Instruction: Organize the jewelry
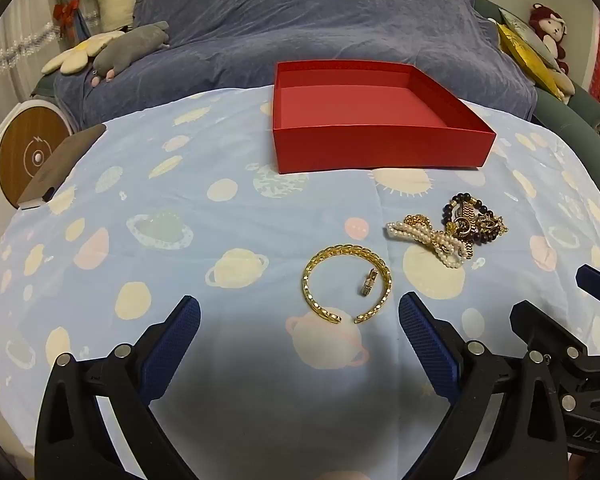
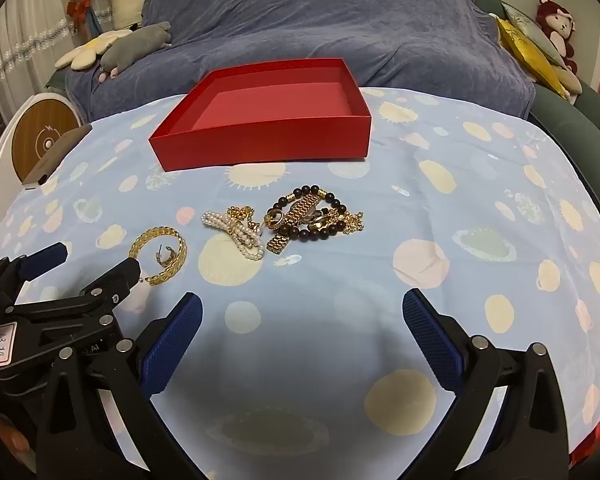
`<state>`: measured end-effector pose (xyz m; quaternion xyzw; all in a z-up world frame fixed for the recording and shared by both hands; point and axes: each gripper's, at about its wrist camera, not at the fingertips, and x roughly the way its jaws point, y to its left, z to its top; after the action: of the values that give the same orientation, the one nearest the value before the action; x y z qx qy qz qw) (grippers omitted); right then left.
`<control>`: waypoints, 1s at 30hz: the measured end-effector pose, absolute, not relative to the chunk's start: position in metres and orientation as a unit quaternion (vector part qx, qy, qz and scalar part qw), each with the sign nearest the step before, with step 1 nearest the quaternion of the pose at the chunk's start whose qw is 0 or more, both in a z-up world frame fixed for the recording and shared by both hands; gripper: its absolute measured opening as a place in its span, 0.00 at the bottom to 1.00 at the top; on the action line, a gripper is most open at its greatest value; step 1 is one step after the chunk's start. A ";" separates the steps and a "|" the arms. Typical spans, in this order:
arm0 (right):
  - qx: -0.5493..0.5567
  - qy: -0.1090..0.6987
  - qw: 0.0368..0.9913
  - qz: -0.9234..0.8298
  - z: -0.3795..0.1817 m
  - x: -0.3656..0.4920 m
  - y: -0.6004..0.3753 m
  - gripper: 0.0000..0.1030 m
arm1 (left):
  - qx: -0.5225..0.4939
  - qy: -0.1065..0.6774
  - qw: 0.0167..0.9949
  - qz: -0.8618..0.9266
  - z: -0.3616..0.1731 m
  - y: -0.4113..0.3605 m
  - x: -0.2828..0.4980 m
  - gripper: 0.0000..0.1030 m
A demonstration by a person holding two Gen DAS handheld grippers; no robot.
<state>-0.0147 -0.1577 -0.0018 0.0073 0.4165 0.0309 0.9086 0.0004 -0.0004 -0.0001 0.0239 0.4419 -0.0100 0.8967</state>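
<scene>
Start of task. The red box (image 1: 380, 148) stands empty at the far side of the blue cloth (image 1: 140, 208); nothing is sorted yet. A gold bangle (image 1: 347, 283) lies flat, near and apart from the rest, its gap facing the near edge, with a small clasp (image 1: 367, 285) inside its ring. To its right, the tangled heap (image 2: 296, 220) of pearls, dark beads and gold chain stretches left to right. Left gripper (image 1: 299, 316) and right gripper (image 2: 302, 312) hover with jaws wide apart, empty.
</scene>
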 end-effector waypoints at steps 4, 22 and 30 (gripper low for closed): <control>0.009 0.423 0.906 0.028 -0.004 -0.013 -0.159 0.95 | 0.028 0.442 0.896 -0.009 -0.001 -0.001 0.004 0.94; 0.011 0.411 0.911 0.019 0.001 -0.016 -0.169 0.95 | 0.023 0.435 0.900 -0.010 0.001 -0.005 0.002 0.94; 0.010 0.410 0.912 0.019 0.002 -0.016 -0.169 0.95 | 0.021 0.435 0.900 -0.009 0.003 -0.010 0.002 0.94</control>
<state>-0.0158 -0.1690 0.0017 0.0097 0.4099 0.0187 0.9119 0.0023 -0.0104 0.0031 0.0214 0.4350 -0.0088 0.9001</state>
